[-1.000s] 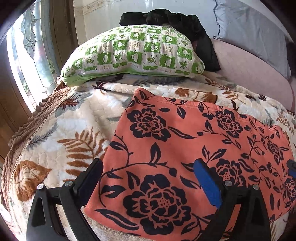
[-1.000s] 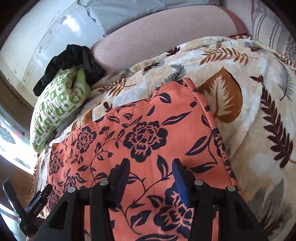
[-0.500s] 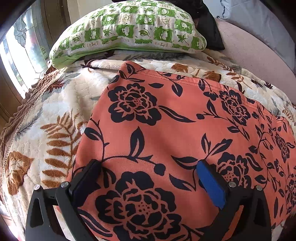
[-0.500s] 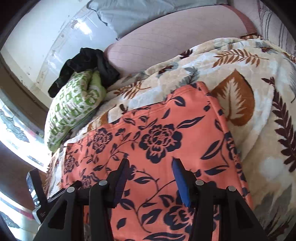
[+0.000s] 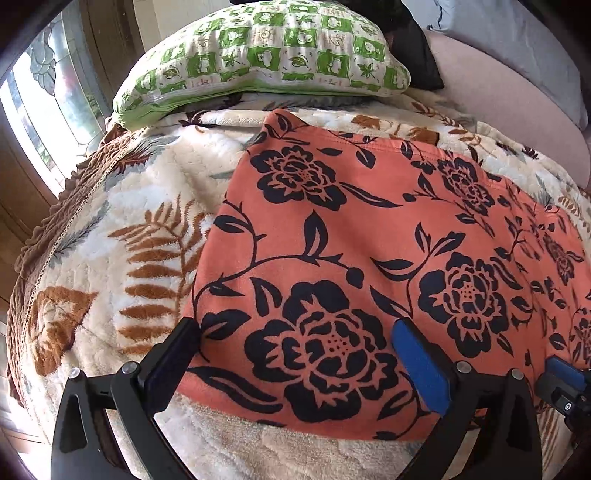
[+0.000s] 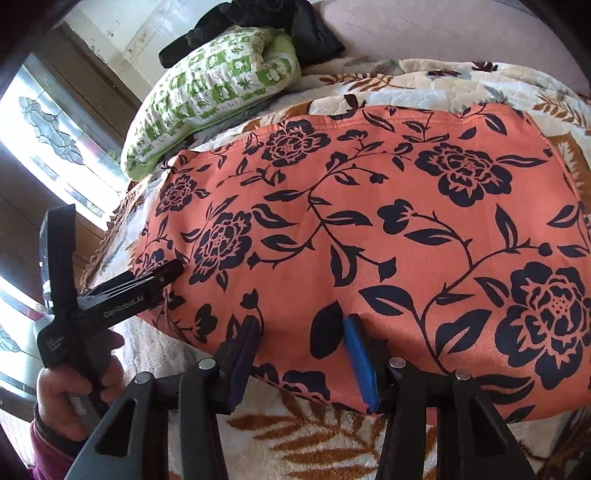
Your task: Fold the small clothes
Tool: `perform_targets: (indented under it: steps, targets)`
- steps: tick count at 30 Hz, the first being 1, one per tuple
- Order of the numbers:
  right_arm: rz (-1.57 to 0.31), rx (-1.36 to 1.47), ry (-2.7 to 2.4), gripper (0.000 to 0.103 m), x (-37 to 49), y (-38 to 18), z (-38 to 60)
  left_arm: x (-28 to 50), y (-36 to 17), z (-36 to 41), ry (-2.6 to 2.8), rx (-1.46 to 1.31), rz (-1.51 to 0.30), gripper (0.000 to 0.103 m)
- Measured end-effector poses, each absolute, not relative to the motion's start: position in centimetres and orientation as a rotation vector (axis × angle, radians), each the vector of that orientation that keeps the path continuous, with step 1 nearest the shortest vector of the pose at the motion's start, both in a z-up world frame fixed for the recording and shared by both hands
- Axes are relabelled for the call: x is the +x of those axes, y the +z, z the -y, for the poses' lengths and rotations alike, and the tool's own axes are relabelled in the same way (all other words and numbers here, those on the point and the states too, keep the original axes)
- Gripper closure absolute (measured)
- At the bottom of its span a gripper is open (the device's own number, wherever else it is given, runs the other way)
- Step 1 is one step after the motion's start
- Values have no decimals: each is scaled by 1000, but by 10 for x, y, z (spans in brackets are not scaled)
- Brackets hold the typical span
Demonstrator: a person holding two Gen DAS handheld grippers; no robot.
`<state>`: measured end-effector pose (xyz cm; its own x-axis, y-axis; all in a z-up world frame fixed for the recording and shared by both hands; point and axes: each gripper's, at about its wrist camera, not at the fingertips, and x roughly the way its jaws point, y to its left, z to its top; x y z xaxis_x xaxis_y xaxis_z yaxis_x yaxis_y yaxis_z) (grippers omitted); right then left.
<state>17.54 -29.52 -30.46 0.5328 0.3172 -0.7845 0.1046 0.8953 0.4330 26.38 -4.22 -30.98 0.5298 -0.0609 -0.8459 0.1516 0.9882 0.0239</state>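
A coral garment with black flowers [image 5: 369, 240] [image 6: 369, 221] lies flat on a cream fleece blanket with brown leaves [image 5: 122, 258] [image 6: 314, 443]. My left gripper [image 5: 295, 347] stands wide open over the garment's near left corner, its left finger at the side edge and its blue pad on the print. My right gripper [image 6: 303, 343] is open too, and its fingertips straddle flat fabric just inside the near edge. In the right wrist view, one of the left gripper's fingers [image 6: 155, 282] rests at the garment's left edge, and a hand [image 6: 70, 398] holds that tool.
A green-and-white checked pillow [image 5: 266, 55] [image 6: 214, 85] lies beyond the garment, with a black cloth [image 6: 288, 26] behind it. A pink sheet [image 5: 517, 96] and a grey pillow [image 5: 517, 33] are at the far right. The blanket's brown frilled edge [image 5: 59, 206] drops off by a window [image 5: 44, 96].
My right gripper has slid left along the garment's near edge and rolled, so the left gripper now shows close by. The left gripper drew back toward the near left corner.
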Motion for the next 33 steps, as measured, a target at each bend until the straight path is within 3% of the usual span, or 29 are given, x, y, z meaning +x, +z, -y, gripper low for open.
perform_targets:
  steps: [6, 17, 18, 19, 20, 21, 22, 23, 27, 29, 30, 31, 33]
  targets:
    - [-966, 668, 166, 51, 152, -295, 312, 238, -297, -7, -86, -213, -1012, 0]
    - [-795, 743, 173, 52, 99, -282, 304, 216, -315, -31, -197, -504, -1029, 2]
    - [-765, 748, 176, 62, 97, -281, 304, 219, -316, -31, -208, -513, -1018, 7]
    - [-741, 744, 177, 66, 96, -278, 304, 224, -317, -33, -218, -534, -1011, 20]
    - [-725, 727, 176, 67, 97, -275, 304, 227, -319, -36, -223, -562, -1005, 29]
    - [-705, 705, 166, 67, 97, -271, 303, 232, -322, -39, -226, -588, -1002, 50]
    - [-690, 686, 156, 67, 99, -268, 303, 237, -325, -41, -226, -609, -1004, 63]
    - [-685, 675, 153, 67, 102, -266, 303, 241, -328, -43, -228, -632, -1005, 65]
    - [-730, 683, 153, 67, 125, -274, 303, 248, -330, -40, -266, -666, -993, 62]
    - [-763, 683, 143, 67, 138, -283, 302, 250, -329, -37, -281, -664, -987, 47]
    - [-778, 678, 138, 67, 145, -288, 302, 250, -329, -35, -298, -674, -985, 31]
    - [-797, 667, 133, 67, 152, -294, 301, 250, -330, -33, -304, -675, -982, 26]
    - [-881, 659, 123, 66, 167, -313, 298, 250, -328, -27, -286, -640, -976, 25]
